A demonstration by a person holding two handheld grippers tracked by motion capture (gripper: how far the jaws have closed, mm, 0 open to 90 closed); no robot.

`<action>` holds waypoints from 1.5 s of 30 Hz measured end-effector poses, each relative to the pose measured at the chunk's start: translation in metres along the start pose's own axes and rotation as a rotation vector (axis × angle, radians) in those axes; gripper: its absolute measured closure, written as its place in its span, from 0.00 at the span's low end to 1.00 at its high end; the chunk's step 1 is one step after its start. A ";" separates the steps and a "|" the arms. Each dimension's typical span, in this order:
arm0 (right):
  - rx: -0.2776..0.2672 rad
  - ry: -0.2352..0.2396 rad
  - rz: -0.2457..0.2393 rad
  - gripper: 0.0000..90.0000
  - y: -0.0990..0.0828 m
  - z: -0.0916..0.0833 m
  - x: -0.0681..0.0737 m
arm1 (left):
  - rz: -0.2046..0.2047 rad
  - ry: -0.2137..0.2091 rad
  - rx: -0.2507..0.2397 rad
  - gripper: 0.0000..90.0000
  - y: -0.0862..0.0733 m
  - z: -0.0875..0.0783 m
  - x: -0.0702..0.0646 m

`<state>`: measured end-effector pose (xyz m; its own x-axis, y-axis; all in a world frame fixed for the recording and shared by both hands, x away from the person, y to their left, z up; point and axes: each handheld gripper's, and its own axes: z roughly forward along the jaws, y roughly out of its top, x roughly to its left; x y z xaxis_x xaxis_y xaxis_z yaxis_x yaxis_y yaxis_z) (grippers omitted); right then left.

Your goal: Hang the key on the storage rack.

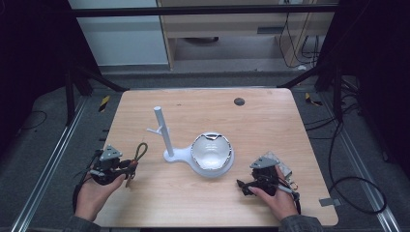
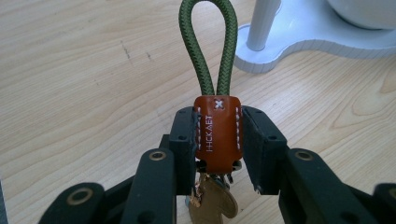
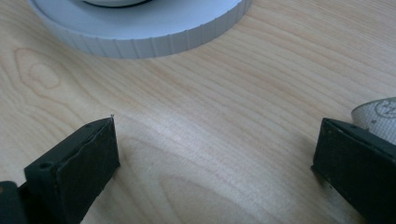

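My left gripper (image 1: 131,166) is near the table's left side, shut on a keychain (image 1: 140,151). In the left gripper view its jaws clamp the orange leather tab (image 2: 217,133). A green cord loop (image 2: 208,46) sticks out ahead of them, and a brass key (image 2: 212,203) hangs below. The loop points toward a white stand with an upright post (image 1: 163,130) that carries a small side peg (image 1: 155,129). The stand's base holds a shiny bowl (image 1: 211,153). My right gripper (image 1: 241,186) rests open at the front right, with bare wood between its jaws (image 3: 215,135).
The stand's round white base rim (image 3: 140,37) lies just ahead of the right gripper. A grey flat piece (image 1: 283,166) sits beside the right hand. A dark round hole (image 1: 239,101) marks the table's far side. The table's front edge runs close to both hands.
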<state>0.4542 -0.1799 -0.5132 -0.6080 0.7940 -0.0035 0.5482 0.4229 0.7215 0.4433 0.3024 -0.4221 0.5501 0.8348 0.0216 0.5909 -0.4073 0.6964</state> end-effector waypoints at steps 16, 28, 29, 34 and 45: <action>-0.001 -0.017 0.012 0.00 0.001 0.001 0.000 | 0.033 -0.008 -0.127 0.73 -0.001 -0.022 -0.023; -0.001 -0.017 0.013 0.00 0.001 0.001 0.000 | 0.054 -0.032 -0.183 0.73 0.004 -0.031 -0.036; -0.001 -0.017 0.013 0.00 0.001 0.001 0.000 | 0.055 -0.034 -0.189 0.73 0.004 -0.032 -0.037; -0.001 -0.017 0.013 0.00 0.001 0.001 0.000 | 0.064 -0.040 -0.208 0.73 0.006 -0.034 -0.041; 0.002 -0.019 0.014 0.00 0.001 0.001 0.000 | 0.081 -0.050 -0.272 0.73 0.012 -0.042 -0.052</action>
<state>0.4551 -0.1791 -0.5130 -0.5894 0.8078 -0.0069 0.5573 0.4127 0.7205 0.3971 0.2700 -0.3845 0.6211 0.7818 0.0543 0.3679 -0.3521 0.8607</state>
